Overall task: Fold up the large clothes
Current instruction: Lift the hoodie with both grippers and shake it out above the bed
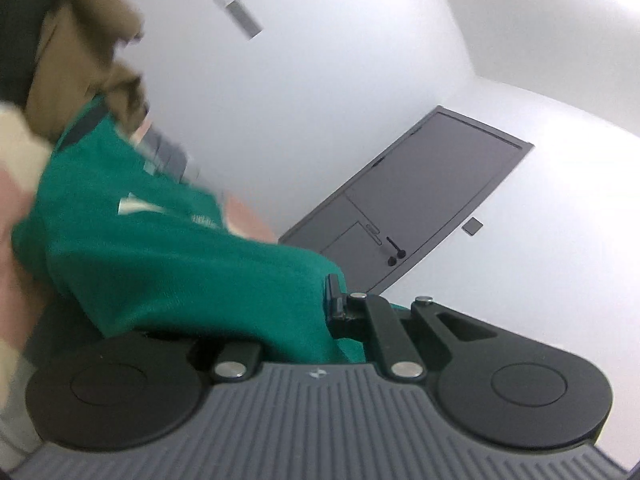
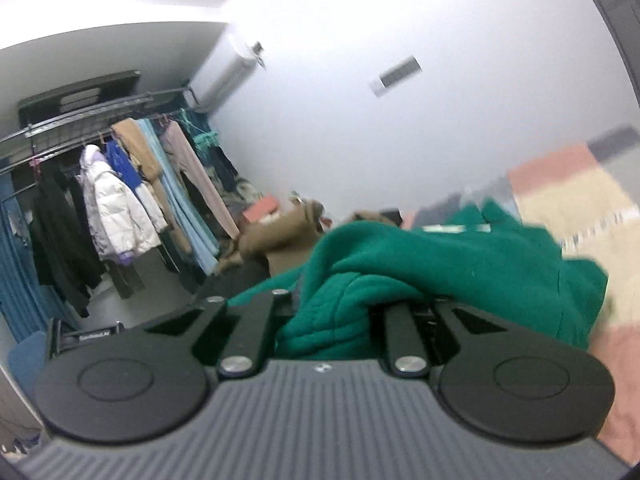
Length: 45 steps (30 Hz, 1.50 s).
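Note:
A large green garment (image 1: 160, 248) with a pale print hangs across the left wrist view. It drapes over my left gripper (image 1: 326, 304), which is shut on a fold of the cloth; only one black fingertip shows, the other is buried in fabric. In the right wrist view the same green garment (image 2: 440, 264) bunches over my right gripper (image 2: 340, 320). Its jaws are closed on a thick wad of the cloth, and both fingertips are hidden under it. Both views are tilted and blurred.
A checked pink, cream and grey bed cover (image 2: 568, 196) lies under the garment. Brown clothing (image 1: 84, 52) is piled at the far left. A clothes rack (image 2: 120, 184) with hanging coats stands along the wall. A grey door (image 1: 416, 200) is ahead in the left wrist view.

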Each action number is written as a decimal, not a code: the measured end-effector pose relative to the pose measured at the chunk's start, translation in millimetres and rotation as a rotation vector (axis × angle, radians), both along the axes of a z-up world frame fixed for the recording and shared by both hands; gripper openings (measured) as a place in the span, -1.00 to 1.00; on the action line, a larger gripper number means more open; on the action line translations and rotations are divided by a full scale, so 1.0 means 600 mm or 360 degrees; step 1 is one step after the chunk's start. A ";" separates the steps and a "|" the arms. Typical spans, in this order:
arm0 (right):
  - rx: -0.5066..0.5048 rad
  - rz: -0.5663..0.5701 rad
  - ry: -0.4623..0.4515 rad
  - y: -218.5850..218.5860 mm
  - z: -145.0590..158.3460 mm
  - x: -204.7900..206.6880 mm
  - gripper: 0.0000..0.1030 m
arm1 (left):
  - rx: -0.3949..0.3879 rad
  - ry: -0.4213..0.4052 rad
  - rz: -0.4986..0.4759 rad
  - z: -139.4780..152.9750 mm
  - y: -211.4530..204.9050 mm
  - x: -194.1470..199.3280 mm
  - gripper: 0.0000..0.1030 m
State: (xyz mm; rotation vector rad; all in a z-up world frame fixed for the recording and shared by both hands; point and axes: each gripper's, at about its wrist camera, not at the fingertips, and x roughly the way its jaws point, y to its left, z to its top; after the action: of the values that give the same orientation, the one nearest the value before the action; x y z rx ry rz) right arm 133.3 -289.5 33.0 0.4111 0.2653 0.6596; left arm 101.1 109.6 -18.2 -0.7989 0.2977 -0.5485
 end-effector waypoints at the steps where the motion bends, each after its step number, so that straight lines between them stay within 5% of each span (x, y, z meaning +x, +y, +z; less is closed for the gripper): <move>1: 0.0002 0.0001 -0.0025 0.000 0.020 -0.005 -0.63 | -0.0013 -0.0020 -0.0002 0.019 0.001 -0.005 -0.87; 12: -0.0082 0.0074 -0.0458 0.022 0.295 -0.054 -0.64 | -0.0015 -0.0439 0.0076 0.345 0.035 -0.041 -0.86; 19: -0.0006 0.0059 -0.0700 0.036 0.495 -0.054 -0.64 | 0.0206 -0.0721 0.0124 0.580 0.030 -0.053 -0.86; 25: -0.0005 -0.0022 -0.0754 0.048 0.612 0.013 -0.64 | 0.0334 -0.0709 0.0182 0.687 0.016 0.019 -0.85; 28: -0.0074 -0.0109 -0.0736 0.062 0.608 0.075 -0.64 | 0.0403 -0.0608 0.0220 0.676 0.008 0.099 -0.85; 31: -0.0123 -0.0178 -0.0616 0.066 0.567 0.151 -0.64 | 0.0456 -0.0469 0.0227 0.613 -0.005 0.218 -0.85; 45: -0.0377 -0.0420 -0.0096 0.078 0.126 0.533 -0.64 | 0.0597 0.0123 0.0201 0.139 -0.010 0.665 -0.85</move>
State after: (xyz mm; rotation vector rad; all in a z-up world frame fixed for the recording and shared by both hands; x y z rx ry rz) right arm 453.0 -242.7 108.4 0.1936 0.2242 0.3755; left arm 500.0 103.9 65.3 -0.4714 0.4044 -0.3292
